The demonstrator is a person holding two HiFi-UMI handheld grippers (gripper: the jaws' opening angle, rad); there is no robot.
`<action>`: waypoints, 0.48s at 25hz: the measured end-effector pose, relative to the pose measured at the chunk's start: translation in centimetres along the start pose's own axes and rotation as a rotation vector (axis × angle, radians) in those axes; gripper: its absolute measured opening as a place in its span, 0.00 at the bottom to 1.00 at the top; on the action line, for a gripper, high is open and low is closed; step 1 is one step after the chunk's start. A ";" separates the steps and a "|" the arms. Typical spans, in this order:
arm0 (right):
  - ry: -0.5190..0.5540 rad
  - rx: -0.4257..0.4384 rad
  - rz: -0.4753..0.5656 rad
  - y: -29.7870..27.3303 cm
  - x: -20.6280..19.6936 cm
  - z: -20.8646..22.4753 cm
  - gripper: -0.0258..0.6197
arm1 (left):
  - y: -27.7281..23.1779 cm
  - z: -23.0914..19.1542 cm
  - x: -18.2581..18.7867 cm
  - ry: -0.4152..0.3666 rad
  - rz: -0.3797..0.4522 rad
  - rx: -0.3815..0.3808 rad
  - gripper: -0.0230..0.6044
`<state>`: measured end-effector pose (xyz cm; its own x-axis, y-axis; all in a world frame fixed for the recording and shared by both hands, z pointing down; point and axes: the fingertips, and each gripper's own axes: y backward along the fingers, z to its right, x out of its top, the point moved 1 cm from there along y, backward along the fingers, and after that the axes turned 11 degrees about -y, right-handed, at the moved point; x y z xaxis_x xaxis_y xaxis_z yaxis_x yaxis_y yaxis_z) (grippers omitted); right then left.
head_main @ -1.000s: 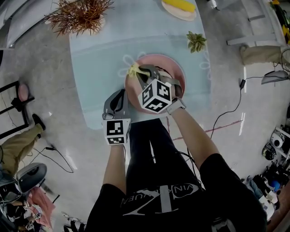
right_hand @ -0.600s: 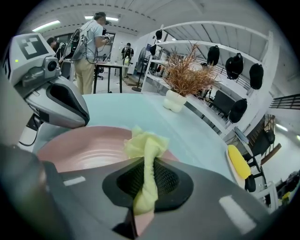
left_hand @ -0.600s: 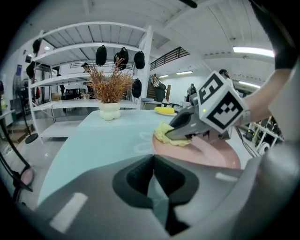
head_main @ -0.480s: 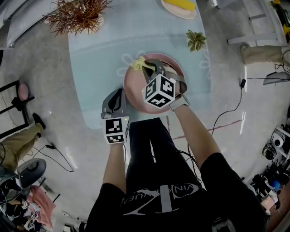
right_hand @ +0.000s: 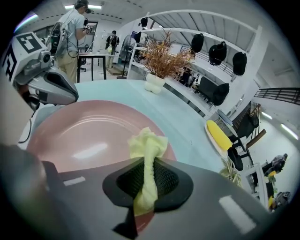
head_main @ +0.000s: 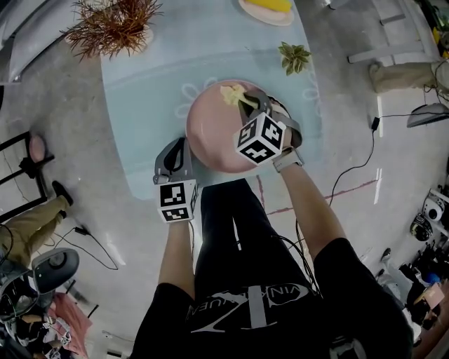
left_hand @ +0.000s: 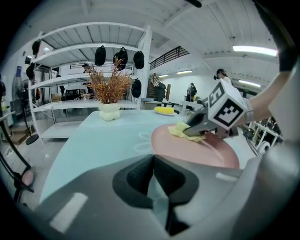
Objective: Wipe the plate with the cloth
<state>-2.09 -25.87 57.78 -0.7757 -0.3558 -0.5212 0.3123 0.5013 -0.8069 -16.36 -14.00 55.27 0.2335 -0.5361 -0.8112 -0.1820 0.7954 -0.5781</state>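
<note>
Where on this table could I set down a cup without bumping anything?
The widest bare patch is the table's left side, between the dried plant and the left hand-held gripper, beside the plate. A band lies free beyond the plate, before the corn dish. Crowded: around the right hand-held gripper, cloth and small green plant.

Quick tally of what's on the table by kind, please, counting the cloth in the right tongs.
Plates: 2 (pink plate, far dish)
Plants: 2 (dried plant, small green plant)
Cloths: 1 (yellow cloth)
Food: 1 (yellow food item on the far dish)
Total: 6
</note>
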 end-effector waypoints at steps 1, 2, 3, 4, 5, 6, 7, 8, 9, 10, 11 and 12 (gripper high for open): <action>-0.004 -0.004 -0.005 0.3 -0.4 0.0 0.10 | 0.1 0.1 0.0 -0.003 0.000 -0.001 0.04; -0.007 -0.007 -0.010 0.5 -0.8 0.1 0.10 | 0.1 0.1 0.0 -0.006 0.000 -0.002 0.04; -0.011 -0.010 -0.015 0.7 -1.2 0.1 0.10 | 0.2 0.2 0.1 -0.009 0.000 -0.003 0.04; -0.016 -0.012 -0.020 1.0 -1.6 0.1 0.10 | 0.2 0.2 0.1 -0.011 0.001 -0.004 0.04; -0.022 -0.013 -0.024 1.2 -1.9 0.0 0.10 | 0.3 0.3 0.1 -0.012 0.001 -0.005 0.04; -0.029 -0.013 -0.029 1.5 -2.3 0.0 0.10 | 0.4 0.3 0.1 -0.012 0.000 -0.005 0.04; -0.036 -0.011 -0.034 1.7 -2.7 -0.2 0.10 | 0.4 0.4 0.0 -0.011 -0.001 -0.007 0.04; -0.045 -0.008 -0.040 2.0 -3.1 -0.3 0.10 | 0.5 0.5 0.0 -0.010 -0.002 -0.008 0.04; -0.055 -0.004 -0.046 2.3 -3.5 -0.4 0.10 | 0.5 0.6 0.0 -0.011 -0.002 -0.010 0.04; -0.066 0.002 -0.051 2.6 -3.8 -0.6 0.10 | 0.6 0.7 0.0 -0.013 -0.003 -0.012 0.04; -0.076 0.009 -0.056 2.9 -4.1 -0.8 0.10 | 0.7 0.8 0.0 -0.015 -0.004 -0.013 0.04; -0.087 0.018 -0.060 3.2 -4.4 -1.0 0.10 | 0.8 0.8 0.0 -0.017 -0.006 -0.014 0.04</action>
<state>1.80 -21.87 57.78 -0.7432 -0.4524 -0.4930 0.2771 0.4627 -0.8421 -15.71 -13.14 54.94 0.2509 -0.5355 -0.8064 -0.1943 0.7883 -0.5839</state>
